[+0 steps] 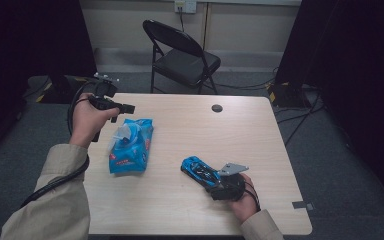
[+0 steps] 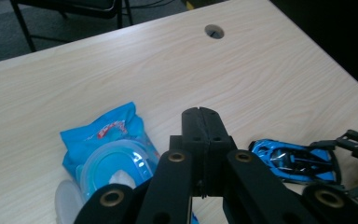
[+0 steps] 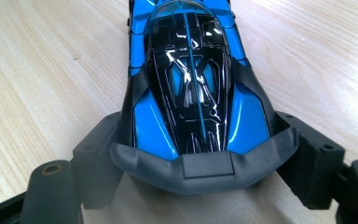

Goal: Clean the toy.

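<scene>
Between jaws of right gripper (image 3: 200, 154): glossy blue-and-black plastic toy race car (image 3: 191, 79), tail end clamped by both pads, wheels on light wood table (image 1: 230, 130), nose pointing away from gripper. Grasp looks done; lift or move left to do. Farther off, left gripper (image 2: 200, 116) fully shut, holding nothing, raised above table. Below and just beside it: blue plastic wet-wipes pack (image 2: 109, 149), lid flipped open, wipe poking out.
</scene>
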`<state>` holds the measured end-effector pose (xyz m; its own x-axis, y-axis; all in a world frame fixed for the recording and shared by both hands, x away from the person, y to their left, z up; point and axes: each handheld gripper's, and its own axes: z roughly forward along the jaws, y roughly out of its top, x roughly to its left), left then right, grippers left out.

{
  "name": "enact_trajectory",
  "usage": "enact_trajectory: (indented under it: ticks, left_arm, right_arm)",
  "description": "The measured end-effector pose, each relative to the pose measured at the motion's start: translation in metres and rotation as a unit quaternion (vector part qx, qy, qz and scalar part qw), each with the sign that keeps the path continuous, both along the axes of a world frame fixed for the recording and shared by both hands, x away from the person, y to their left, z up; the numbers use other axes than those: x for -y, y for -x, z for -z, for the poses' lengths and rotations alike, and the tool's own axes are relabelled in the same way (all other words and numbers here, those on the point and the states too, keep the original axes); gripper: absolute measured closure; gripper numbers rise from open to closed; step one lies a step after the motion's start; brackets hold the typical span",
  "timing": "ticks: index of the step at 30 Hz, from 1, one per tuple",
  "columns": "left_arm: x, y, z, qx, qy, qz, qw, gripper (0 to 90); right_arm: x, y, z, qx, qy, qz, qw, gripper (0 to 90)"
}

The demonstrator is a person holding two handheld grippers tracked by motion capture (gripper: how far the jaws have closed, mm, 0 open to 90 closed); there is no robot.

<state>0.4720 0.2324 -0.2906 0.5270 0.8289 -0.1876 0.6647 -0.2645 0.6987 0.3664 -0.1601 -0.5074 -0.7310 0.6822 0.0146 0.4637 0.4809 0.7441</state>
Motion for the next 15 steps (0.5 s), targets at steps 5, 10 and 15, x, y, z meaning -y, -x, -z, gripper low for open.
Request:
enact_trajectory:
  ticks: [5,10,15]
  left_arm:
    - [-0.007,-0.004,0.022,-0.016,-0.015,-0.019,0.9996,73.7]
    - [-0.012,-0.006,0.044,-0.017,-0.048,-0.032,0.9982,50.7]
    - [-0.018,-0.005,0.061,-0.027,-0.044,-0.048,0.9975,39.7]
  right_arm:
    - [0.000,0.000,0.000,0.000,0.000,0.000,1.0000,23.8]
    - [0.000,0.000,0.000,0.000,0.000,0.000,1.0000,23.8]
    - [0.000,0.000,0.000,0.000,0.000,0.000,1.0000,23.8]
